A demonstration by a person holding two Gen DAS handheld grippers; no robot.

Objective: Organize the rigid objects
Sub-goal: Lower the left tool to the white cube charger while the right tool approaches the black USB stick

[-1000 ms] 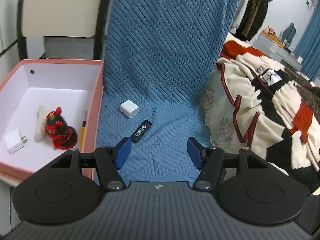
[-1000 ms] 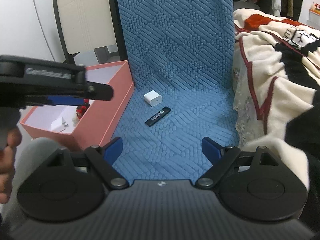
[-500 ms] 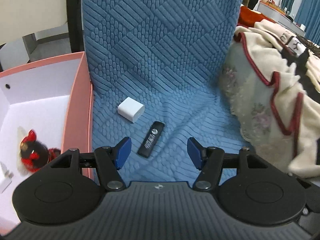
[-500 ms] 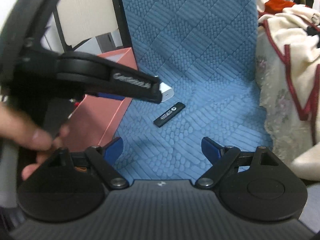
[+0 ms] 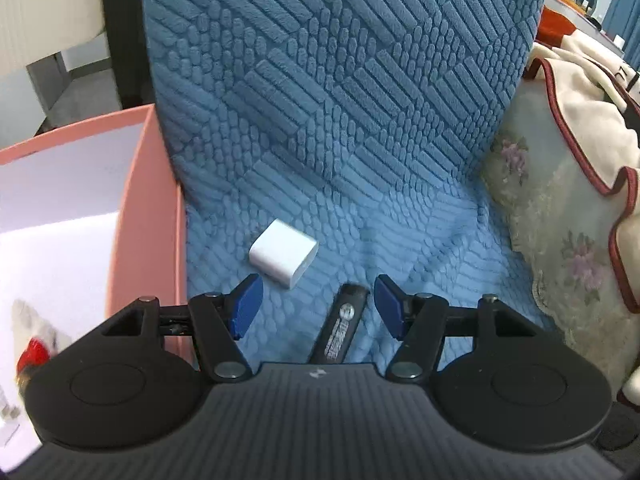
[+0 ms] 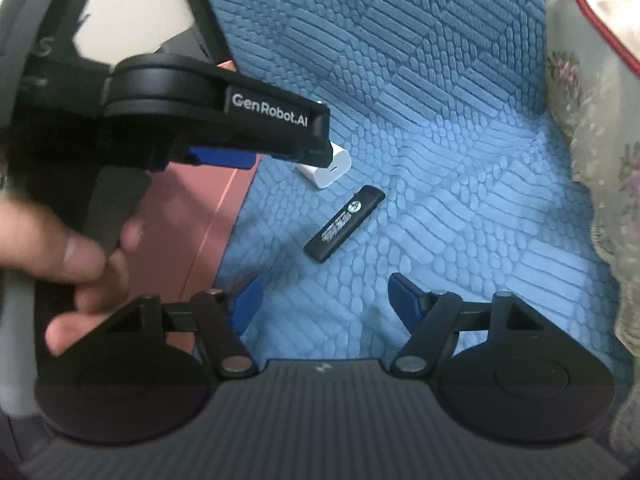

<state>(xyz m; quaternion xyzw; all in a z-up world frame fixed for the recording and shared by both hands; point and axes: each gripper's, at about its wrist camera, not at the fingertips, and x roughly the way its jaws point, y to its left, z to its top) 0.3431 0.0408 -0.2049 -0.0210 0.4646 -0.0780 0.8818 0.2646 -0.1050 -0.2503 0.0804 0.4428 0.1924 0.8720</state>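
Observation:
A white charger cube [image 5: 283,253] and a black stick-shaped device [image 5: 341,325] lie on the blue quilted cover [image 5: 360,120]. My left gripper [image 5: 316,306] is open, low over the cover, with the black stick between its fingertips and the cube just ahead to the left. In the right wrist view the left gripper [image 6: 280,148] reaches in from the left, above the cube [image 6: 326,170]. My right gripper [image 6: 324,300] is open and empty, a little behind the black stick [image 6: 345,224]. The pink box [image 5: 148,216] stands at the left.
A red and black figurine [image 5: 34,354] lies inside the pink box, blurred at the left edge. A cream blanket with red trim [image 5: 580,160] lies on the right. A chair frame [image 5: 120,32] stands behind the cover.
My left gripper has moved forward and down toward the cube and the black stick, which now lies between its fingers. My right gripper has also moved closer. Both stayed open.

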